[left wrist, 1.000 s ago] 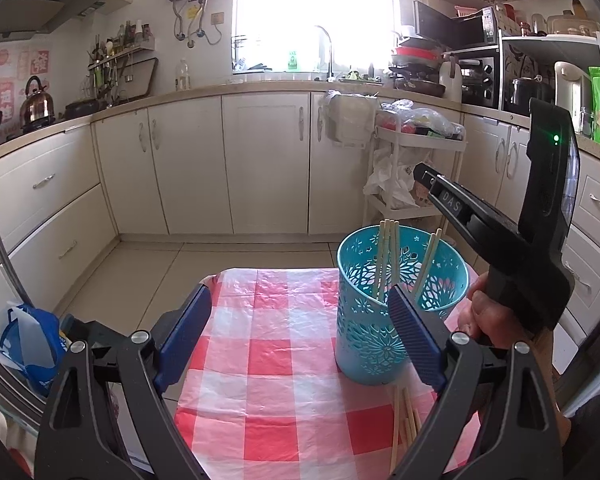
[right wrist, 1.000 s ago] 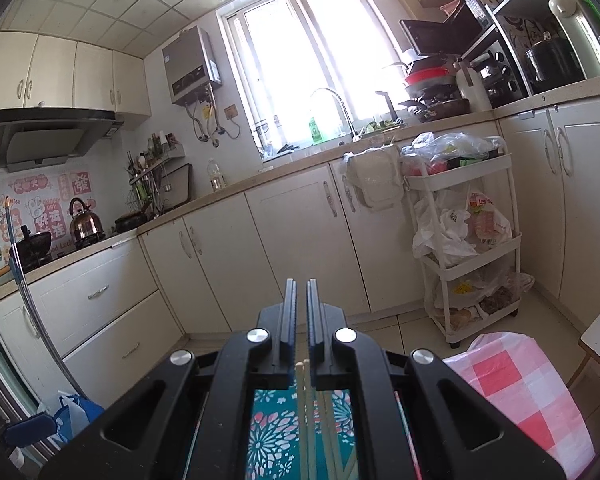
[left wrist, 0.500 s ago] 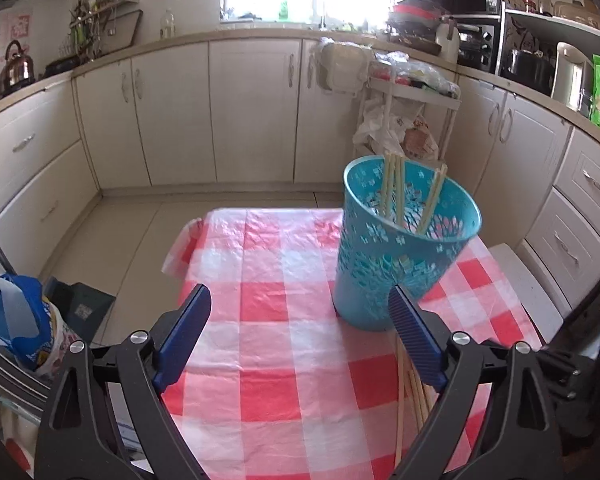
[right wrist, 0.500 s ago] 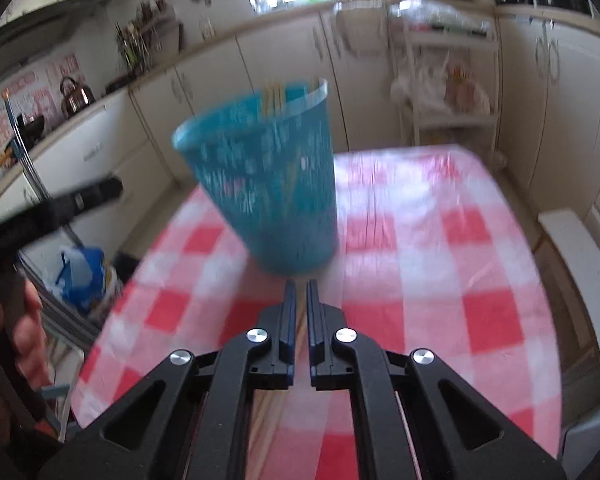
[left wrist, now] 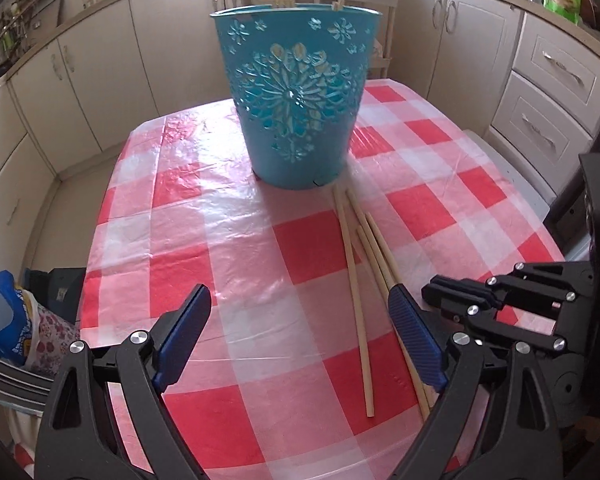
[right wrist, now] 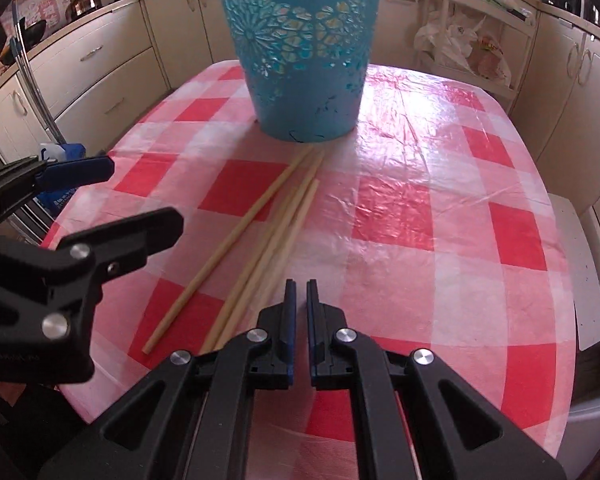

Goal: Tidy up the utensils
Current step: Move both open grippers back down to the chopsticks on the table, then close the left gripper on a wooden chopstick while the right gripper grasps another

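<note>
With the left gripper (left wrist: 298, 334) jaws apart and the right gripper (right wrist: 298, 312) jaws together and empty, the pale wooden chopsticks (left wrist: 356, 292) awaited pickup into the perforated turquoise plastic bucket (left wrist: 296, 92).

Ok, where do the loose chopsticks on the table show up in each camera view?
Left wrist view: loose chopsticks lie right of centre, fanning from the blue basket toward the bottom right.
Right wrist view: loose chopsticks lie left of centre, running down-left from the basket.
Shared landmark: the blue basket on the checked tablecloth.
</note>
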A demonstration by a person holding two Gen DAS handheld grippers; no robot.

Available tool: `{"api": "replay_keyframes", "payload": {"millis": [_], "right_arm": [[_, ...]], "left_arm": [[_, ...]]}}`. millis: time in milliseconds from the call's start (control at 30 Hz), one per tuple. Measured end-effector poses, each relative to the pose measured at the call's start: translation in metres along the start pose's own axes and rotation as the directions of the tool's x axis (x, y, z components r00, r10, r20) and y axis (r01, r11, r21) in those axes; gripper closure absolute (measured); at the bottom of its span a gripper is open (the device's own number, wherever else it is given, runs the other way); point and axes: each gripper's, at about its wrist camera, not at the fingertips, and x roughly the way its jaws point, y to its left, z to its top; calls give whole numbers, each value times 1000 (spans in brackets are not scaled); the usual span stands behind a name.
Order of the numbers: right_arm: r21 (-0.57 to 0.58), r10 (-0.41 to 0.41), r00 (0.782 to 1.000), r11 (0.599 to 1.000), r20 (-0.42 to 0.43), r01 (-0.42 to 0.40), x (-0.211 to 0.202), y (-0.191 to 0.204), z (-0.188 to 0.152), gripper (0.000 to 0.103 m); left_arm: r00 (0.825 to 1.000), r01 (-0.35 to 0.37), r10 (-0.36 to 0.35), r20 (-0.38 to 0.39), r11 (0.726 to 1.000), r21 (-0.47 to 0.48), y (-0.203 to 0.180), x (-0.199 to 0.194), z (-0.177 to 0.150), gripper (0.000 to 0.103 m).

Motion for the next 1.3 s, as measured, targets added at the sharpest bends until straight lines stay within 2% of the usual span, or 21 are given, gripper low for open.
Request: {"api": "replay_keyframes", "payload": {"millis": [100, 200, 233, 267, 333, 433, 533, 600, 667, 800, 900, 1000, 1133, 1200, 1267, 1300], "right_arm": [[27, -15, 1000, 1000, -3, 15, -5, -13, -3, 97], [94, 50, 999, 994, 7, -51, -8, -27, -6, 97], [110, 82, 997, 990, 15, -83, -9, -29, -5, 94], [115, 98, 995, 988, 20, -100, -11, -29, -5, 80], [95, 113, 993, 989, 43, -116, -14, -22, -2, 63], [25, 105, 993, 994, 55, -107, -14, -4, 3, 63], [-42, 32, 999, 999, 23, -31, -5, 5, 4, 64], [-30, 12, 1000, 999, 5, -12, -1, -2, 3, 69], [2, 5, 1000, 1000, 3, -5, -3, -13, 4, 82], [90, 70, 997, 993, 15, -71, -5, -32, 6, 83], [85, 68, 998, 994, 10, -69, -2, -30, 8, 83], [75, 44, 999, 996, 5, -44, 1, -29, 10, 82], [78, 33, 999, 996, 3, -33, 5, -31, 12, 84], [79, 37, 999, 996, 3, -37, 6, -31, 13, 85], [78, 43, 999, 996, 3, -43, 7, -32, 14, 93], [77, 45, 999, 996, 2, -45, 8, -32, 14, 93]], "left_arm": [[999, -19, 21, -31, 996, 83, -16, 11, -7, 18], [998, -21, 29, -60, 991, 131, -26, 18, -14, 30], [997, -20, 30, -72, 991, 134, -27, 21, -17, 37], [996, -19, 30, -82, 991, 132, -28, 22, -21, 40], [997, 7, 0, -74, 996, 90, -26, 19, -25, 55], [996, 40, -37, -76, 998, 44, -27, 13, -34, 75], [991, 88, -85, -106, 996, 20, -31, 3, -43, 85], [980, 147, -148, -137, 989, -17, -30, -5, -50, 90], [969, 186, -191, -155, 981, -50, -26, -10, -54, 90], [978, 176, -182, -99, 982, -69, -24, -16, -36, 90], [990, 120, -123, -63, 991, -58, -25, -1, -5, 82], [992, 92, -98, -74, 992, -84, -22, 29, 18, 79], [992, 78, -89, -95, 991, -112, -14, 62, 32, 79], [994, 78, -86, -74, 992, -96, -13, 66, 36, 79], [993, 91, -98, -72, 991, -93, -11, 69, 39, 79], [993, 93, -99, -70, 992, -87, -10, 69, 40, 80]]}}
